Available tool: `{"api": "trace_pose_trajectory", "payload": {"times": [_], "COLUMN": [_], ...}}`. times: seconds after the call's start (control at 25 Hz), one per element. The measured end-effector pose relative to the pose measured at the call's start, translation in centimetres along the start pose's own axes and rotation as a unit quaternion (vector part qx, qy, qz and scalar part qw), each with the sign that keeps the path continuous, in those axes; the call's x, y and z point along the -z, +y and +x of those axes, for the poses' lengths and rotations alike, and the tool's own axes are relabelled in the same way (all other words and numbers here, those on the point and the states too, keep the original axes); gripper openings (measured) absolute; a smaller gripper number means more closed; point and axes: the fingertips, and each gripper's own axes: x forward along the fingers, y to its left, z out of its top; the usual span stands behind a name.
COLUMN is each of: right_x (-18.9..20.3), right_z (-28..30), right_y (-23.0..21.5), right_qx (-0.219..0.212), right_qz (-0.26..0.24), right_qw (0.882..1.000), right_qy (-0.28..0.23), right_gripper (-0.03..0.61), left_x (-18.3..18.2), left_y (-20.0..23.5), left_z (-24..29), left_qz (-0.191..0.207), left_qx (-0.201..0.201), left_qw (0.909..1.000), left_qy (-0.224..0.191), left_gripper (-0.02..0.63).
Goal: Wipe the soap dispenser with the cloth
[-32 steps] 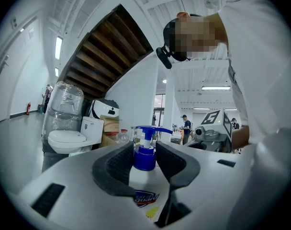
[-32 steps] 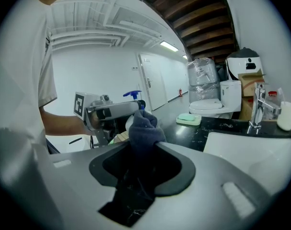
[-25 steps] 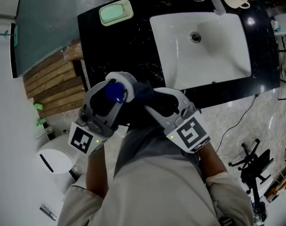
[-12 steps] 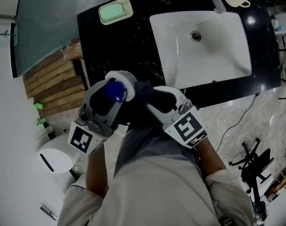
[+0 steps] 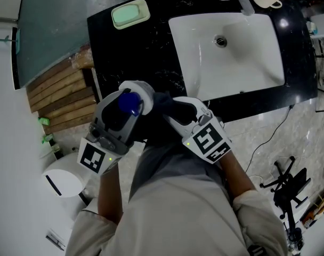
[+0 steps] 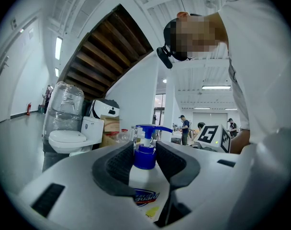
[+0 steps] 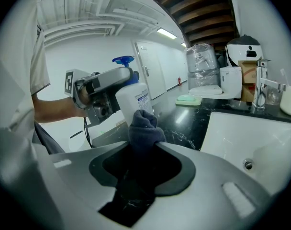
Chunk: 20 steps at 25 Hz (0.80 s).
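The left tongs (image 6: 146, 153) clamp the soap dispenser (image 7: 133, 97) nearly upright, pump on top, in the air before the tabletop's (image 5: 131, 52) near edge, while the right tongs (image 7: 144, 150) pinch the dark cloth (image 7: 144, 127) at its lower side.

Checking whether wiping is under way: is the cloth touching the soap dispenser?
Cannot tell. Right gripper view: the cloth overlaps the soap dispenser, but neither contact nor a gap shows.

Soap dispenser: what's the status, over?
Left hand-held gripper clamped on soap dispenser. Right hand-held gripper holds dark cloth at its side. Nothing in the way.
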Motion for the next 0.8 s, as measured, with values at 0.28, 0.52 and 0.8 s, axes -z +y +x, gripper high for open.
{"api": "trace_pose_trajectory", "payload": {"times": [0.28, 0.52, 0.8], "right_x": [0.52, 0.6, 0.89], "right_z": [0.36, 0.38, 0.37], "right_y": [0.23, 0.32, 0.8], "right_qx": [0.0, 0.0, -0.005], "right_qz": [-0.009, -0.014, -0.029], "right_qw": [1.0, 1.0, 0.999], "right_qy": [0.017, 0.023, 0.037], "right_gripper": [0.132, 0.132, 0.132], "left_x": [-0.1, -0.12, -0.05], "left_y": [0.04, 0.14, 0.11], "left_z": [-0.07, -0.03, -0.14], "left_qz": [0.002, -0.002, -0.002], "left_qx": [-0.009, -0.016, -0.017], "left_qw": [0.9999, 0.9998, 0.9997], "left_qy": [-0.005, -0.014, -0.015], "left_gripper": [0.129, 0.129, 0.129]}}
